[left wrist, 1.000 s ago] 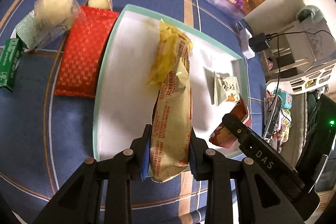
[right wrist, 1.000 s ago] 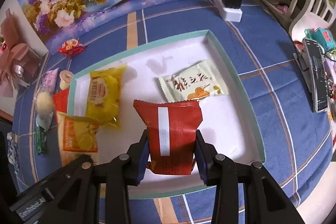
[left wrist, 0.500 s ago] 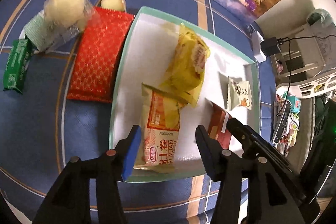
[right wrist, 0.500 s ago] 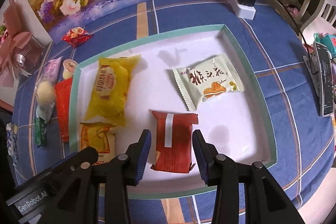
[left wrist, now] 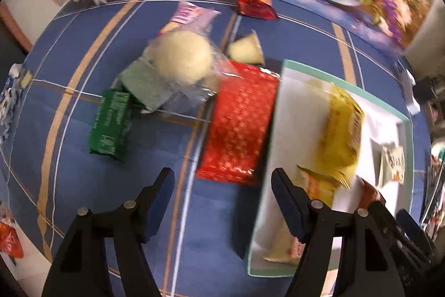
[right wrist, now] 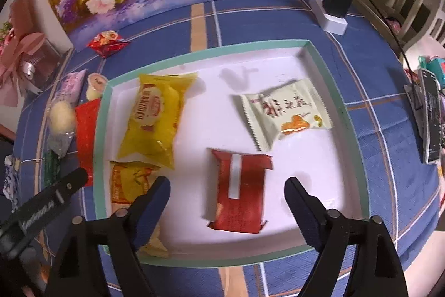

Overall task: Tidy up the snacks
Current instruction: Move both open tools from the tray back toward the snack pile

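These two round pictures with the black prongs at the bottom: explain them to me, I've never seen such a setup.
A person holds a two-finger gripper in each hand, with a fisheye camera looking along its fingers. One picture shows the left gripper over the blue tablecloth, near a red patterned packet and a green packet. The other shows the right gripper above a red packet lying in the white tray beside a yellow packet. Both grippers' jaws are opening; neither holds anything.
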A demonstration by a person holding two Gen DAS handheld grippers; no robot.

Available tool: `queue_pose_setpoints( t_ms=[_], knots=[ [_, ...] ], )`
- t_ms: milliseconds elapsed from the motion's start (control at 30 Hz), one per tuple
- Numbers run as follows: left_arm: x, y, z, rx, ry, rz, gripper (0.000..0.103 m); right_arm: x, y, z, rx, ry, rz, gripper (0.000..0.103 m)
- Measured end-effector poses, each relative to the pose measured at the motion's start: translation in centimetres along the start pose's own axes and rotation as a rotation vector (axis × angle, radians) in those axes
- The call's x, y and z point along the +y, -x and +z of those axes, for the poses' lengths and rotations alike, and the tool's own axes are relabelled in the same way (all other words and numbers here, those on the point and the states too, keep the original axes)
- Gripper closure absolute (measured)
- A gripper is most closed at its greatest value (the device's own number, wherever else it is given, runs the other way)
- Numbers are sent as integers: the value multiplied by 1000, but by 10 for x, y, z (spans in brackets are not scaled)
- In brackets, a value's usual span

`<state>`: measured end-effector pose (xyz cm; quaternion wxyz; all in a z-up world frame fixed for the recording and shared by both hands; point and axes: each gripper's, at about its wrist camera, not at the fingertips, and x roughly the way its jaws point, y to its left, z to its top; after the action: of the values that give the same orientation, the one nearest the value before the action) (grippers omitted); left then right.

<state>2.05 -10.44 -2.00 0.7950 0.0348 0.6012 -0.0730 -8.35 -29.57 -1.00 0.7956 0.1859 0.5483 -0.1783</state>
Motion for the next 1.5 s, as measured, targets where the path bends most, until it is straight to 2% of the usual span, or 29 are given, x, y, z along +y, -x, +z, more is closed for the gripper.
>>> queue_pose_setpoints(
  t_ms=[67,133,300,433,500,633,700,733,867,1033,1133,1233,1500],
  knots=[
    [9,0,2,-6,22,3,30,5,0,0,-10,13,5,4],
    [14,1,4,-11,38,8,30,9,1,1,-18,25,-1,1],
    [17,0,7,-15,53,27,30,16,3,1,-39,37,40,0],
    [20,-3,8,-16,60,10,29,22,3,1,-47,52,82,0],
    [22,-4,8,-15,72,-6,23,24,3,0,-50,53,107,0],
    [27,0,8,-39,83,1,19,28,2,-1,-58,63,119,0],
    [31,1,8,-55,91,1,5,29,0,-1,-59,63,121,0],
    [32,2,9,-62,95,-5,3,29,0,-1,-60,61,124,0],
    [42,4,10,-90,113,-37,2,28,-3,-2,-63,50,140,0],
    [52,0,11,-129,121,-24,1,31,-1,0,-103,56,156,0],
    [59,-4,13,-126,135,-56,1,32,1,2,-125,47,184,0],
    [59,-3,14,-138,108,-46,0,34,4,4,-134,33,188,0],
    [60,10,19,-183,80,-81,0,45,11,9,-193,73,182,0]
  ],
)
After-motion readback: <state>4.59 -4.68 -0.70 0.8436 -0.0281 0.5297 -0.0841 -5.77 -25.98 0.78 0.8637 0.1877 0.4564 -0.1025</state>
